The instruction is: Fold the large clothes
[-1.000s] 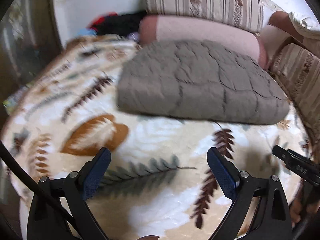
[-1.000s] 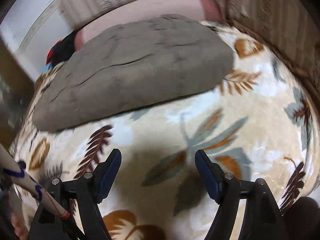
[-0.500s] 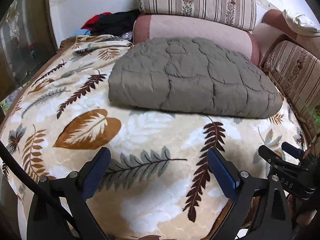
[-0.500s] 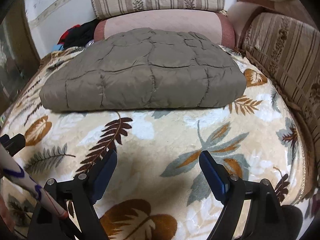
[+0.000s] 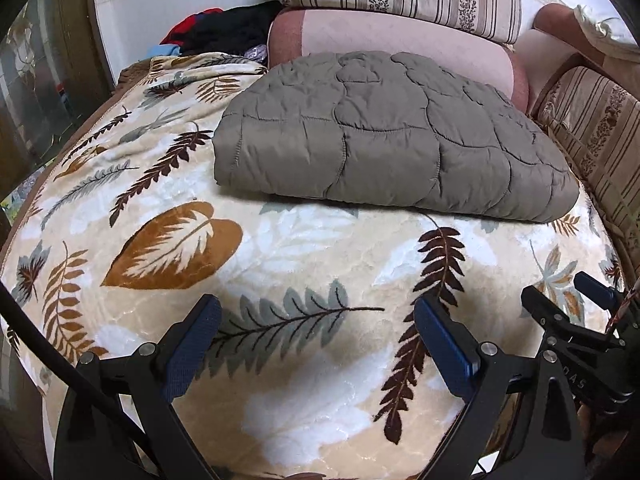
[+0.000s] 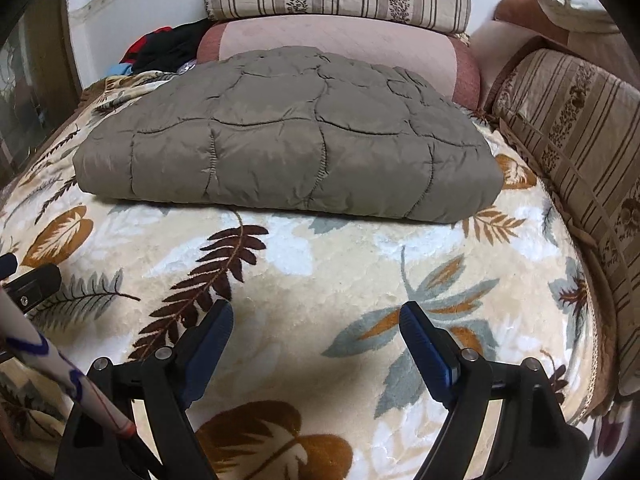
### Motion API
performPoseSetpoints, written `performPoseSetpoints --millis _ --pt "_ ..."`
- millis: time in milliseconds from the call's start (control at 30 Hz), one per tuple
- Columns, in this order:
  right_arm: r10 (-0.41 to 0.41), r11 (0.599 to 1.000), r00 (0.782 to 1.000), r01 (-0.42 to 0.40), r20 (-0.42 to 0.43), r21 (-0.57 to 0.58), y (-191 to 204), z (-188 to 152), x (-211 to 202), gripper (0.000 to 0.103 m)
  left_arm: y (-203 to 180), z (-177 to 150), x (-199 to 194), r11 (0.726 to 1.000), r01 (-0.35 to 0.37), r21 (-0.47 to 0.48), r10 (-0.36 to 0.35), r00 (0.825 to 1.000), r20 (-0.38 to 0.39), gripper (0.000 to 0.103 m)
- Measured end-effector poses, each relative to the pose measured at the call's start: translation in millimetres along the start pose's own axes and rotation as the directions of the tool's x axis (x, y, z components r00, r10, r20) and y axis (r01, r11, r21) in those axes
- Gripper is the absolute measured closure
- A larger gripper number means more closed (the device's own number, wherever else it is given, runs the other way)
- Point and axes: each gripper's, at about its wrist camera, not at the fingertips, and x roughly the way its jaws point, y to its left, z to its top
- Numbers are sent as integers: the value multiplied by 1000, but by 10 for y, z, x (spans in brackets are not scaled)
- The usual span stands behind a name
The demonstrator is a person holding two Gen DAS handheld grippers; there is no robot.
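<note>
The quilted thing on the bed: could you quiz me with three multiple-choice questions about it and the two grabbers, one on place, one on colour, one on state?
1. Where does the quilted garment lie?
A. on the floor
B. on the leaf-print blanket, in front of the pink bolster
C. on top of the striped cushion

2. What colour is it?
A. bright red
B. grey-brown
C. white

3. How are the left gripper and right gripper?
A. both open, holding nothing
B. both clamped on the garment
C. one open, one shut on the blanket

Answers:
1 B: it rests on the blanket with the bolster right behind it.
2 B: its whole surface is a dull grey-brown.
3 A: each pair of blue pads stands wide apart over bare blanket, short of the folded garment.
</note>
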Motion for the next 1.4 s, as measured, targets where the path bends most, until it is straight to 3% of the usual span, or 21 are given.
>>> performPoseSetpoints --millis 200,1400 --pt "-1 1000 1000 0 -5 -18 60 -33 35 14 -26 -12 46 999 32 8 -31 999 -22 7" --pt "-3 1000 1000 3 -6 -30 81 -48 84 12 -2 -28 191 1000 30 -5 -30 998 -61 7"
